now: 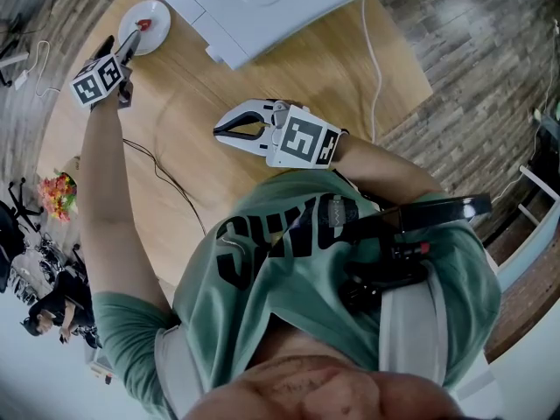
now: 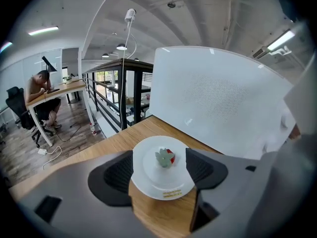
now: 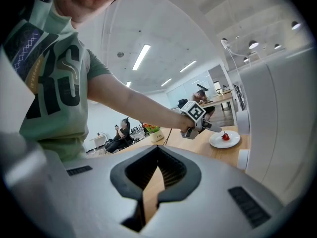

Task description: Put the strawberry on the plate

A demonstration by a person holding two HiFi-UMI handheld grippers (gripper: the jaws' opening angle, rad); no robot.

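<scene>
R gripper (image 1: 218, 130) near torso, elbow bent, pointing left, jaws clenched, empty. L arm (image 1: 105, 173) stretched far-left over worktop (image 1: 262, 103); L gripper (image 1: 132, 42) angled down above plate (image 2: 151, 182), jaws released wide. On the plate lies the strawberry (image 2: 166, 157), untouched.

Red strawberry (image 2: 166, 157), white plate (image 2: 152, 180), tan table (image 2: 163, 216)

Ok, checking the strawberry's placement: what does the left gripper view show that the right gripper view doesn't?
Only the left gripper view: the green leaves of the strawberry up close, and the left gripper, jaws open, flanking the plate, clear of the fruit. Only the right gripper view: the person's arm and marker cube from outside, and the right gripper, shut and empty. Both: the strawberry lying on the white plate on the wooden table.
</scene>
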